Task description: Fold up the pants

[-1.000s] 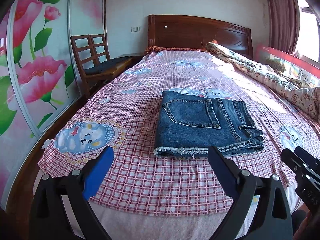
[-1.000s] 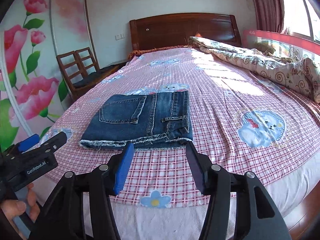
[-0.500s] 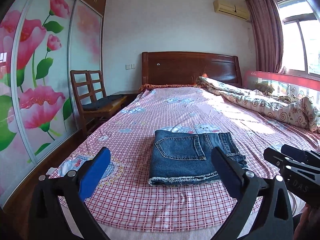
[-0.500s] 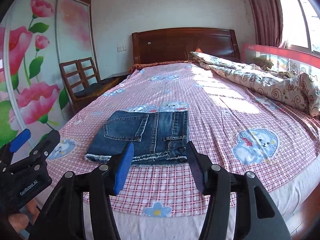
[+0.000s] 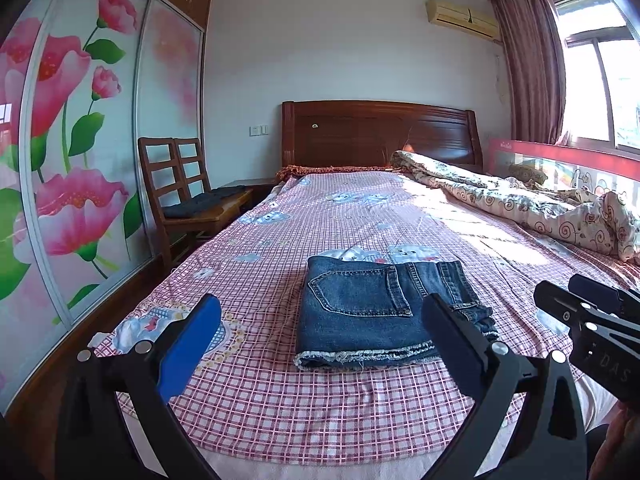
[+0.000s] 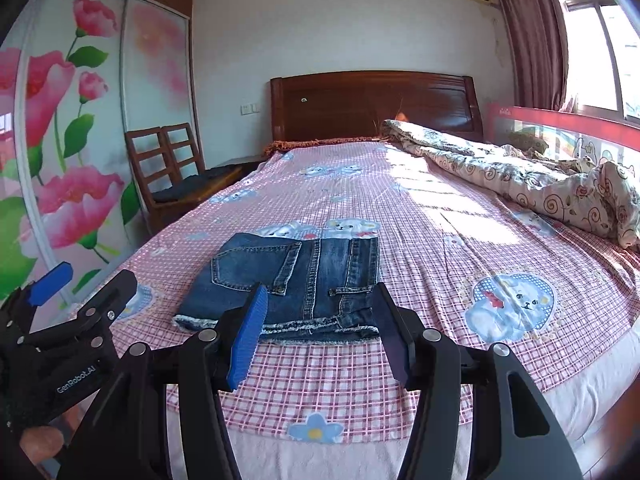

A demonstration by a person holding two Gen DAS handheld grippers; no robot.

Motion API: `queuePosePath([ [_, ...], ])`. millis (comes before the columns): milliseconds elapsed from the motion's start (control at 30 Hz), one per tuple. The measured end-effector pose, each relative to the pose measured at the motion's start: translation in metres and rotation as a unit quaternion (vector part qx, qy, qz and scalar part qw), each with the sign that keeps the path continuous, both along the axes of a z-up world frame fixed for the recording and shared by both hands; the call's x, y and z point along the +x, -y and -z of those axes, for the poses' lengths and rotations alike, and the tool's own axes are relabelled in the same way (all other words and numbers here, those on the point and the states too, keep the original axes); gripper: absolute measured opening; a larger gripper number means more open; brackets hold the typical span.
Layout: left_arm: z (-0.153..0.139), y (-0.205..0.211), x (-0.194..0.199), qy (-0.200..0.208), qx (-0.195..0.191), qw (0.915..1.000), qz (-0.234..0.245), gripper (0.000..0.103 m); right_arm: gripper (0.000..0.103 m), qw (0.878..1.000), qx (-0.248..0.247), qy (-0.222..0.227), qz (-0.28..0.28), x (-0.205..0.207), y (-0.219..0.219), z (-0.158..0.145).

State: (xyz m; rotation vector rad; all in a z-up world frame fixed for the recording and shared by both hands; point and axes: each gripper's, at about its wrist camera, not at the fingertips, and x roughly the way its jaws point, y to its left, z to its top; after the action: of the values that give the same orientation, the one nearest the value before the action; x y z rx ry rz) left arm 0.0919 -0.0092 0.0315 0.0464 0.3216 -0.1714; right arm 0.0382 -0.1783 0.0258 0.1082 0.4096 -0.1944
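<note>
Bedroom, checked bedsheet [image 5: 280,392]: folded denim pants [image 5: 376,312] flat near foot edge, frayed hems toward grippers. Left gripper [image 5: 320,344] and right gripper [image 6: 318,328] both spread, empty, short of hems (right seemingly nearer).

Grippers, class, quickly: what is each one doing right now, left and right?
Left gripper: open, holding nothing, short of the folded jeans.
Right gripper: open, holding nothing, also apart from the jeans.
</note>
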Motion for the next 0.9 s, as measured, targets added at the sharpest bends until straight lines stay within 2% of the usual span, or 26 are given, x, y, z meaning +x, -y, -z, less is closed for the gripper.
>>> queuePosePath([
  [167, 0.005, -0.008, -0.003, -0.001, -0.014, 0.9999, -0.006, 0.101, 0.054, 1.000, -0.006, 0.018, 0.000, -0.010, -0.002, 0.005],
  [300, 0.009, -0.012, -0.006, -0.008, -0.029, 0.9995, -0.010, 0.101, 0.054, 1.000, -0.012, 0.008, -0.001, -0.012, -0.004, 0.015],
  [400, 0.009, -0.010, -0.006, -0.005, -0.025, 0.9996, -0.007, 0.101, 0.054, 1.000, -0.003, 0.016, 0.003, -0.014, 0.000, 0.011],
  [533, 0.007, -0.009, -0.005, -0.004, -0.029, 0.9995, -0.006, 0.101, 0.054, 1.000, -0.015, 0.024, 0.000, -0.015, -0.004, 0.005],
  [900, 0.010, -0.010, -0.004, -0.010, -0.029, 0.9995, -0.007, 0.101, 0.054, 1.000, -0.002, 0.020, -0.007, -0.011, -0.004, 0.005],
])
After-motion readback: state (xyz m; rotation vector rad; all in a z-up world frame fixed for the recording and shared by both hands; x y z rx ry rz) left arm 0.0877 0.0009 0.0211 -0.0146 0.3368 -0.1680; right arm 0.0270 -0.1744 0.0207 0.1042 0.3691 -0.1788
